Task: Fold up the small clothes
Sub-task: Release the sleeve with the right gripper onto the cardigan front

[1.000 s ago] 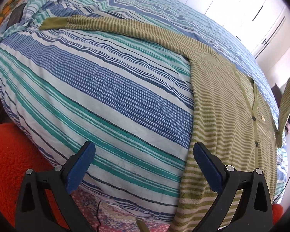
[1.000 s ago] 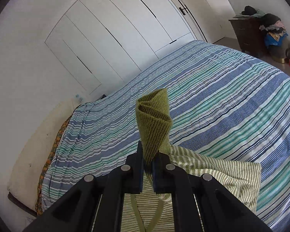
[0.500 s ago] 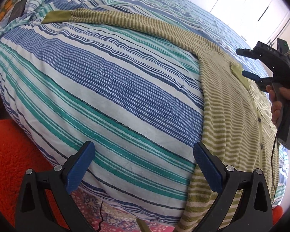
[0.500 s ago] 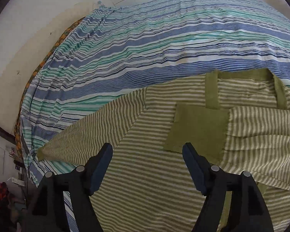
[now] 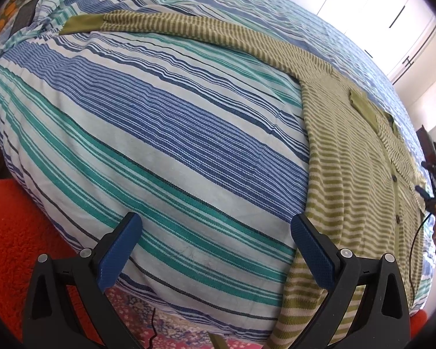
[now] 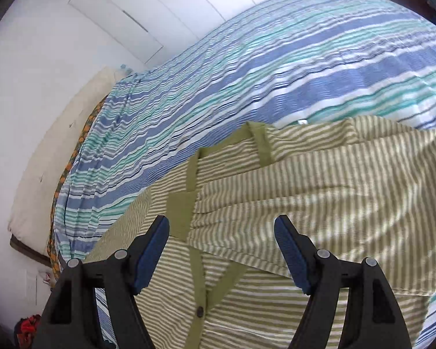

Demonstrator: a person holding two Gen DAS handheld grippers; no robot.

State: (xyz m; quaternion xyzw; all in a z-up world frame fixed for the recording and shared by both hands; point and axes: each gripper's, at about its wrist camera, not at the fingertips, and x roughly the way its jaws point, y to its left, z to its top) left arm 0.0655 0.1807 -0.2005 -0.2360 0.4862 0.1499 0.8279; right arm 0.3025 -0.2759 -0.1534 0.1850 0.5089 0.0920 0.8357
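A green-and-cream striped cardigan (image 5: 348,174) lies flat on the bed, buttons up. One sleeve (image 5: 203,29) stretches out to the far left and ends in a plain green cuff (image 5: 81,23). The other sleeve (image 6: 319,203) is folded across the chest, its cuff (image 6: 183,215) lying by the neckline. My right gripper (image 6: 221,222) hovers open over that folded sleeve and holds nothing. It also shows at the right edge of the left wrist view as the right gripper (image 5: 433,180) in a hand. My left gripper (image 5: 215,221) is open above the bed's near edge, beside the cardigan's hem.
A blue, teal and white striped bedspread (image 5: 160,131) covers the bed. A red rug (image 5: 8,232) and floral fabric (image 5: 160,325) lie below its near edge. White wardrobe doors (image 6: 130,14) stand behind, and a cream pillow (image 6: 58,160) leans at the left.
The right gripper let go of the sleeve cuff it held up. The sleeve now lies across the cardigan's chest, and the open gripper has sunk and drawn back. The left gripper stayed put.
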